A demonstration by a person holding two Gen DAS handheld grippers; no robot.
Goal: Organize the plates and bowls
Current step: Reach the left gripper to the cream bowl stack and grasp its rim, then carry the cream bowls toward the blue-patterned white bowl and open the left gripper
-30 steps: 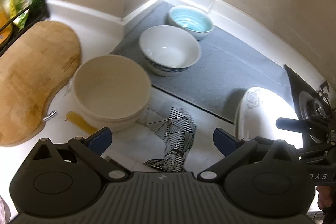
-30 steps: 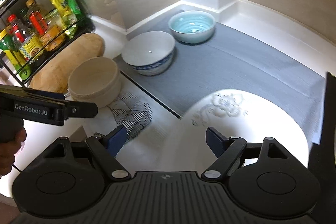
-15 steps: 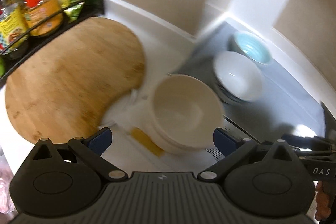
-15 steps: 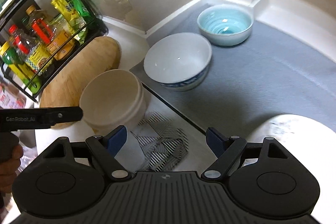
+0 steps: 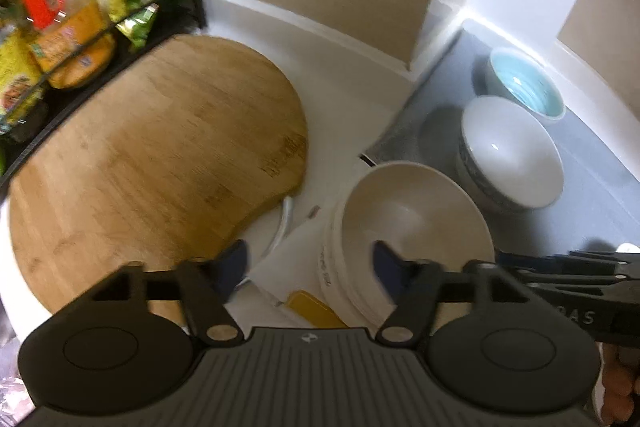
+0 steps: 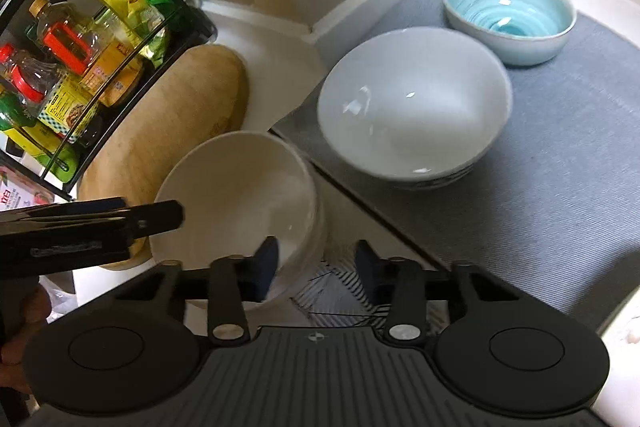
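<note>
While the cream, round, deep ceramic bowl (image 5: 412,223) sits on the white counter (image 5: 340,115) between the round wooden cutting board (image 5: 152,163) and the grey ribbed mat (image 6: 540,163), we see our two grippers closing in on its rim from either side. Our left gripper (image 5: 310,261) has its jaws spread, one blue pad over the bowl's near rim and the other outside it, pinching nothing. Our right gripper (image 6: 316,263) also has its jaws apart, straddling the bowl's right wall without contact that we can confirm. On the mat, just beside the cream bowl, stands a white glazed bowl with a dark patterned band (image 6: 412,107), and behind that a pale turquoise bowl with spiral ridges (image 6: 508,11). Further left, a black wire rack of bottles and packets (image 6: 72,67) borders the board.
</note>
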